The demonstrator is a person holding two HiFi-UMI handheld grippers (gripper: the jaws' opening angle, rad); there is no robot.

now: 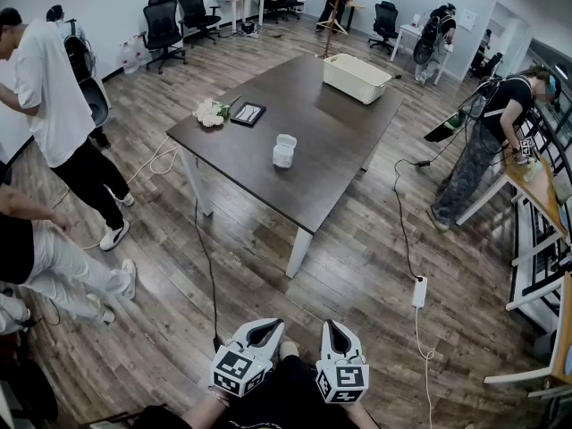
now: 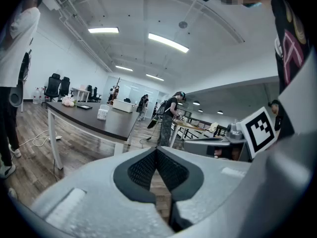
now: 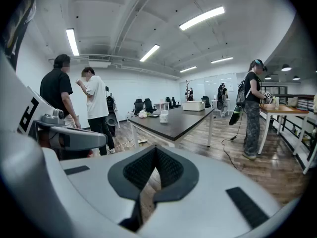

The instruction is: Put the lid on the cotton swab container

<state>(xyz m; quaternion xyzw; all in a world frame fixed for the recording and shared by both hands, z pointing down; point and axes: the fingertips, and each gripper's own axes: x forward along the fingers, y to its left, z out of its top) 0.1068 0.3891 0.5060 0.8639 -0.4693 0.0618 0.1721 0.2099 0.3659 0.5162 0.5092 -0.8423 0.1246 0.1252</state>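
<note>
Both tools are empty right now. The left gripper has its jaws pressed together with nothing between them, just a bit of floor showing through the slit under the pads. Same deal with the right gripper: jaws closed tip to tip, holding nothing. In the head view they sit side by side at the bottom edge, tight against the person's body, both pointing up the frame toward the table. They hang over the wood floor, well short of the table's near corner.

The container is on the dark table, roughly in the middle, standing upright and apart from everything else up there. It's small and white, too small from here to tell if it's capped or open. It's well apart from both grippers, and both gripper views show it as a little white thing way off on the tabletop.

At the far end of the table there's a white basket. Near the left edge is a bunch of white flowers with a dark tablet just beside it.

On the floor to the right of the table lies a white power strip with a cable running off it. A person in a white shirt stands off to the left, and a person in a dark top is at a bench on the right. Office chairs line the back wall.
</note>
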